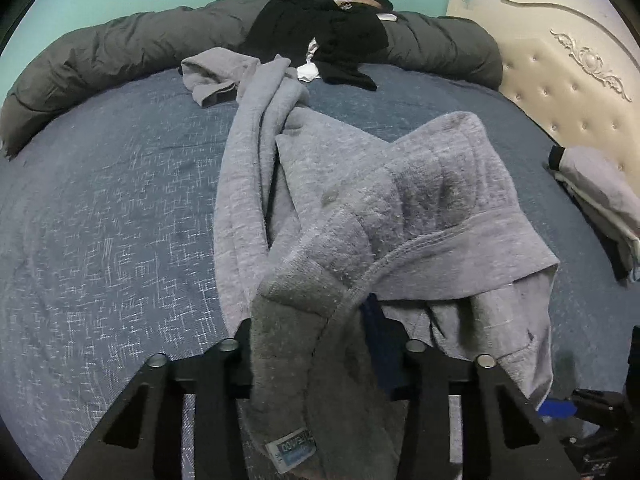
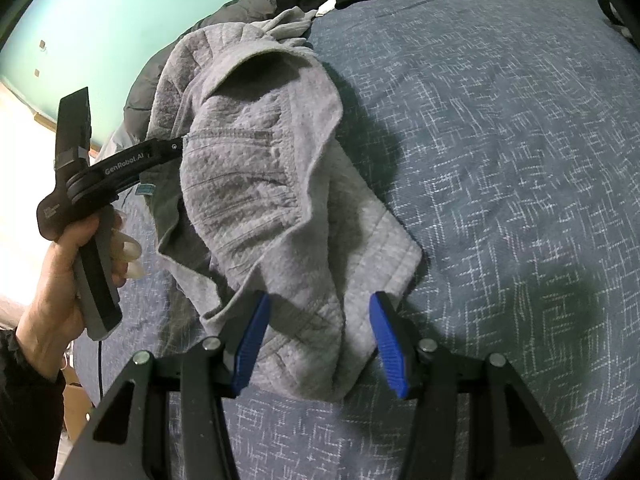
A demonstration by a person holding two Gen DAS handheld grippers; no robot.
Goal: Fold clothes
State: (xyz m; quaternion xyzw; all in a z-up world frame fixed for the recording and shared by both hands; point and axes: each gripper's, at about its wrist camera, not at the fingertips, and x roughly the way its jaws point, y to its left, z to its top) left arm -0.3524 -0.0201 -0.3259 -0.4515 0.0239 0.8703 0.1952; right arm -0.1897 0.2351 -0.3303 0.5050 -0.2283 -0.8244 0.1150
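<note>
A grey fleece sweatshirt (image 1: 360,184) lies bunched across the blue bedspread (image 1: 120,200), inside out, with a sleeve trailing toward the far side. My left gripper (image 1: 320,344) is shut on its collar edge near the label and holds that part up; its fingers are hidden under the cloth. In the right wrist view the same sweatshirt (image 2: 260,200) hangs from the left gripper (image 2: 120,168), held by a hand. My right gripper (image 2: 320,308) is open, its blue pads (image 2: 252,340) on either side of the garment's lower fold.
A dark grey duvet (image 1: 100,52) is rolled along the far edge of the bed. Black clothes (image 1: 332,28) are piled on it. Folded clothes (image 1: 600,200) sit at the right by the cream headboard (image 1: 568,64).
</note>
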